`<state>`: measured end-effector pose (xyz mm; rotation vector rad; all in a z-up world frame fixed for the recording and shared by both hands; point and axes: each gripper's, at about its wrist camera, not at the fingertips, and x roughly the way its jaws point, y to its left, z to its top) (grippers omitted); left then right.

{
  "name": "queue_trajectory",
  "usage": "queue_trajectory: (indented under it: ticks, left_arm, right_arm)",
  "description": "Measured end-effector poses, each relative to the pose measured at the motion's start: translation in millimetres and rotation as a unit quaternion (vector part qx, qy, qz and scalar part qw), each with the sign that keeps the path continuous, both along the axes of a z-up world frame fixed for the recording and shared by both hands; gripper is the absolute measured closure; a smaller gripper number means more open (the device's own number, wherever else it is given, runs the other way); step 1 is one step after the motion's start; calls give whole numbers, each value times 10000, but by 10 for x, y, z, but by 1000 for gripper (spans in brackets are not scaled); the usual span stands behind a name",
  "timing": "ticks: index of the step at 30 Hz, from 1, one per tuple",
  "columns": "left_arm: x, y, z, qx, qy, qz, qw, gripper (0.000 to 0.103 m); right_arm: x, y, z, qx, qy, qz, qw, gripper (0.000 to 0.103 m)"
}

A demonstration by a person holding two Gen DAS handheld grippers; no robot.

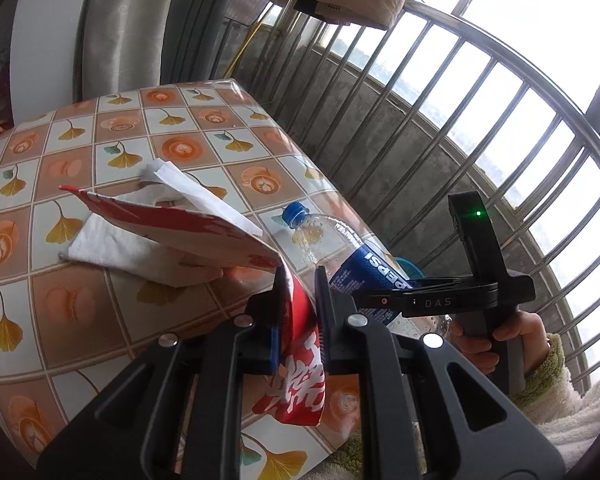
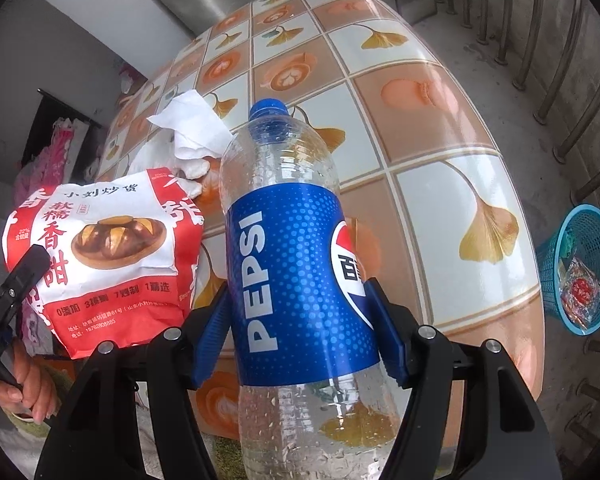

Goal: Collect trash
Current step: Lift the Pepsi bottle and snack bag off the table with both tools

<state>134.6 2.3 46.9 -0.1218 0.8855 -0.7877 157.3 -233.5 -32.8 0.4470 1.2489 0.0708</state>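
The left claw (image 1: 298,280) was clenched on a red-and-white paper snack bag (image 1: 204,232), its two dark fingers pinching the bag's edge at the lower centre of the left wrist view. The bag stretched from the claw up toward the left of the frame, held above the surface (image 1: 148,128), which was covered in a tiled cloth of ginkgo leaves and coffee cups. Under the bag, crumpled white tissue (image 1: 132,252) lay on that cloth.

The right claw (image 2: 302,320) was grasping a clear Pepsi bottle (image 2: 296,272), its blue pads pressed against both sides of the blue label. The bottle filled the centre of the right wrist view, its blue cap (image 2: 269,109) pointing to the top of the frame, with droplets clinging inside the clear plastic. In the left wrist view the bottle showed just right of the left claw, and a hand (image 1: 496,336) in a fuzzy sleeve gripped the right claw's handle at the lower right.

At the right edge of the right wrist view, a teal mesh basket (image 2: 548,264) stood on the floor beside the surface, with wrappers inside it. A metal railing (image 1: 440,120) ran behind the surface.
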Motion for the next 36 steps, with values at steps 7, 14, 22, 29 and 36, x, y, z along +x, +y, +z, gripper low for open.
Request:
queue_trajectory:
  ticks: [7, 14, 22, 29, 36]
  left_arm:
    - [-7, -119, 47, 164, -55, -90, 9998, 91]
    - [-48, -232, 83, 352, -160, -241, 9990, 92]
    - [-95, -290, 112, 455, -265, -280, 9982, 92]
    - [-103, -295, 113, 452, -263, -276, 9983, 92]
    - [-95, -247, 167, 456, -323, -276, 9981, 93]
  right_arm:
    - [67, -5, -7, 47, 169, 249, 9995, 32]
    - [134, -25, -20, 114, 110, 253, 9996, 32]
    - [134, -9, -64, 342, 59, 260, 9991, 41]
    - [104, -36, -49, 416, -15, 161, 9990, 42]
    - [59, -72, -7, 486, -107, 75, 9987, 43]
